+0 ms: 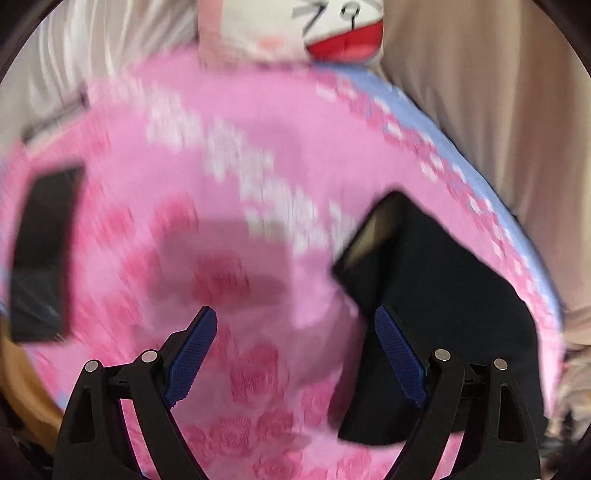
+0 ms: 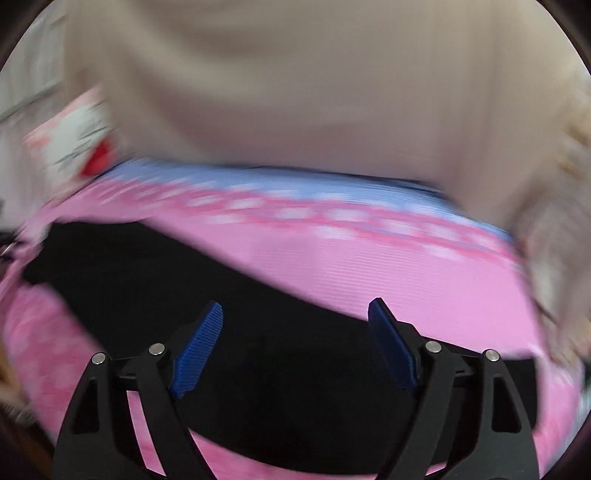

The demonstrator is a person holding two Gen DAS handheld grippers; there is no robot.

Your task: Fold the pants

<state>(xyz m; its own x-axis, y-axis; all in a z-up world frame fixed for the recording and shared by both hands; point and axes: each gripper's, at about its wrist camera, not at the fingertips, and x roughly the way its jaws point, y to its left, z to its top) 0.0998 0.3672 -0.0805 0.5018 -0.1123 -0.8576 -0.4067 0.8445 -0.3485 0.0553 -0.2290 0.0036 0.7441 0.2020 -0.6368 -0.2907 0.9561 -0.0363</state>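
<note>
On the pink rose-print bedspread [image 1: 229, 155] lie the black pants [image 1: 436, 317], to the right of the left gripper [image 1: 295, 354] in its view and directly under the right gripper [image 2: 295, 343] in the other. Left gripper: fingers spread wide, nothing between them, only bedspread ahead. Right gripper: fingers equally wide apart, empty, pants spread beneath and beyond the blue pads [image 2: 199, 347]. Both views heavily smeared; fold state of the pants cannot be told, though the fabric looks flat and roughly rectangular in the left view.

Other items: a second dark flat object [image 1: 44, 251] near the left edge of the bed, unidentifiable; a cartoon-face pillow [image 1: 325, 33] at the far side; beige curtain [image 2: 295, 92] behind.

Risks, as judged:
- Black on black: edges and layers of the pants are hard to read, so a pinch may take one layer only, or several, skewing the fold
- Soft bedspread under the cloth: pads closing low could catch the pink cover with the pants and drag it up
- Left gripper is off the garment; lifting with the right alone would let the free side sag and bunch
</note>
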